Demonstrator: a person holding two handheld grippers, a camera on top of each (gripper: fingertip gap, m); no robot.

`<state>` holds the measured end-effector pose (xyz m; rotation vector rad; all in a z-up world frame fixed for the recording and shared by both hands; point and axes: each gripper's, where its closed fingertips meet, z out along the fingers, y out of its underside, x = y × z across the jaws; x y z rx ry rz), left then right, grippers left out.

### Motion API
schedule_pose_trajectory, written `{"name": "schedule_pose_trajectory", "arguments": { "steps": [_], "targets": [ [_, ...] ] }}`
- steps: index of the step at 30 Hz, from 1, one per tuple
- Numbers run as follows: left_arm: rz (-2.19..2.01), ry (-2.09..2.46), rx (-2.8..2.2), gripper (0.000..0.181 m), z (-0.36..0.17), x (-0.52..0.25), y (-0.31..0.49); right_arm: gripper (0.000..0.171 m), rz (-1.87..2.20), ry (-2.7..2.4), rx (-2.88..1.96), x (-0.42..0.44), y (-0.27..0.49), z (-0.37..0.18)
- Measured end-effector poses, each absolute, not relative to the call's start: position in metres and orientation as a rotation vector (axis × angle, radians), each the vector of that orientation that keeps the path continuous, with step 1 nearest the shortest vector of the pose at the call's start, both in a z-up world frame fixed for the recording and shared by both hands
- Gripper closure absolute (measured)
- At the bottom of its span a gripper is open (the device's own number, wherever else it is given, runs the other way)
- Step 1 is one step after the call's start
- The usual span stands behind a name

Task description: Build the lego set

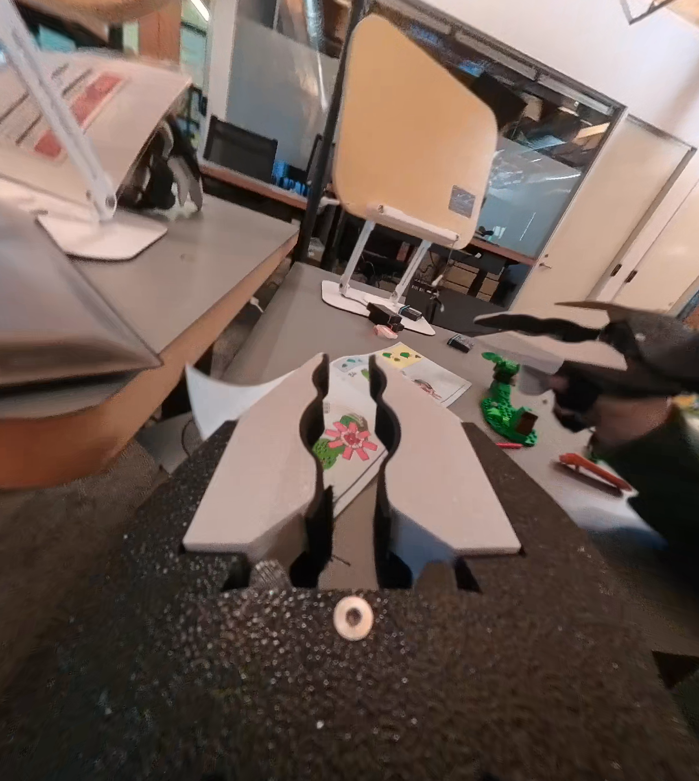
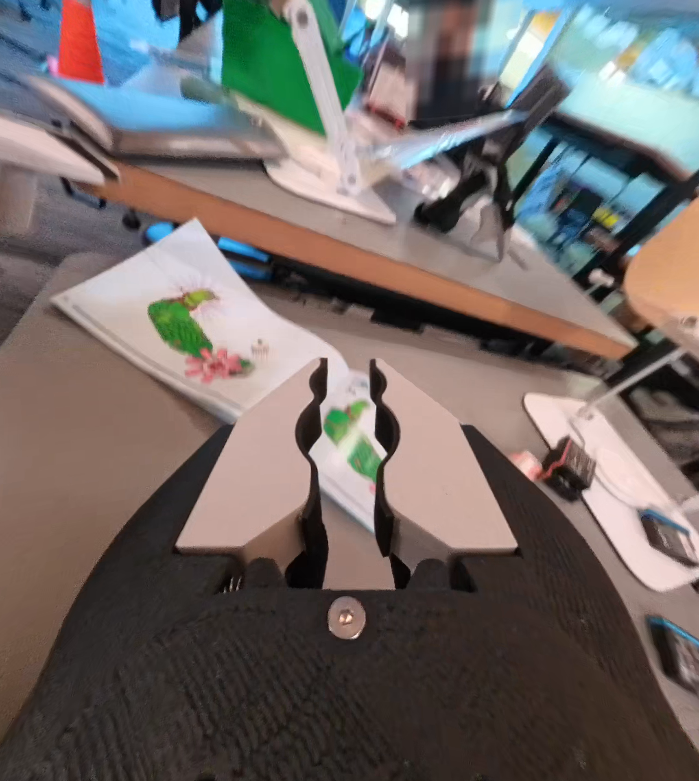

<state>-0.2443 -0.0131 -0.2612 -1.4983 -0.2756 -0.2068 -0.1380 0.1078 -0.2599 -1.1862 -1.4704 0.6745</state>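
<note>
Above the booklet (image 1: 352,443), your left gripper (image 1: 348,367) and right gripper (image 2: 348,367) hover with fingers slightly apart, seemingly empty; green model (image 1: 506,408) nearby.

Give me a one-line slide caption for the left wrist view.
Empty left gripper hovers over the instruction booklet; green lego build waits beside the right gripper.

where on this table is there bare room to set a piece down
Bare grey table lies left of the open instruction booklet, out to the table's rounded edge. A smaller patch sits between the booklet and the white lamp base. It is crowded around the green lego build, with the red pieces.
</note>
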Motion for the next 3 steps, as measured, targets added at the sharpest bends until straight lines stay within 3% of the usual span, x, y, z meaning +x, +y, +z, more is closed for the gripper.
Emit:
{"name": "schedule_pose_trajectory", "arguments": {
  "steps": [3],
  "targets": [
    [-0.161,-0.224,-1.478,0.167,-0.254,-0.238,-0.014,0.153,0.769,-1.741,-1.442,-0.098,0.112,-0.296]
  ]
}}
